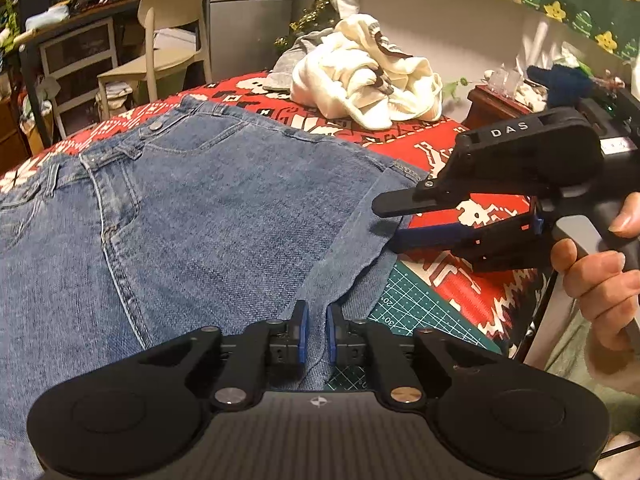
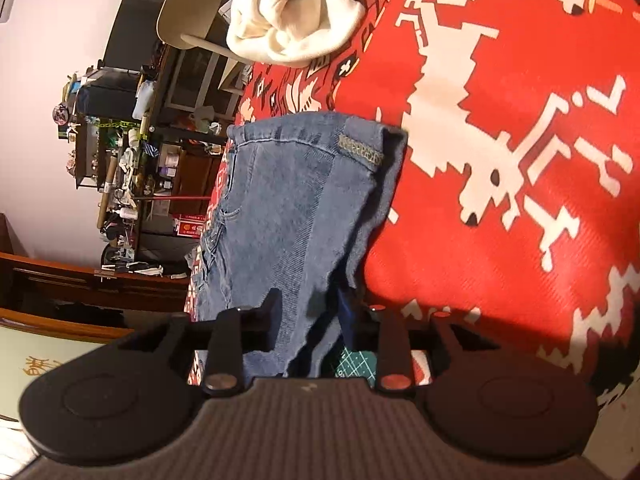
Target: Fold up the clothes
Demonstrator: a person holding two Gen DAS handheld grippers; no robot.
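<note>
We've got the left gripper (image 1: 316, 332) pinching the jeans (image 1: 200, 208) hem at bottom centre, while our right gripper (image 1: 390, 222) sits spread apart at the right edge.

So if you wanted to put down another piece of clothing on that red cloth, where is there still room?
The widest bare stretch of the red patterned cloth lies beside the jeans, on the side away from their waistband and short of the white clothes pile. It is crowded at the near edge, where the left gripper pinches denim and the right gripper hovers.
</note>
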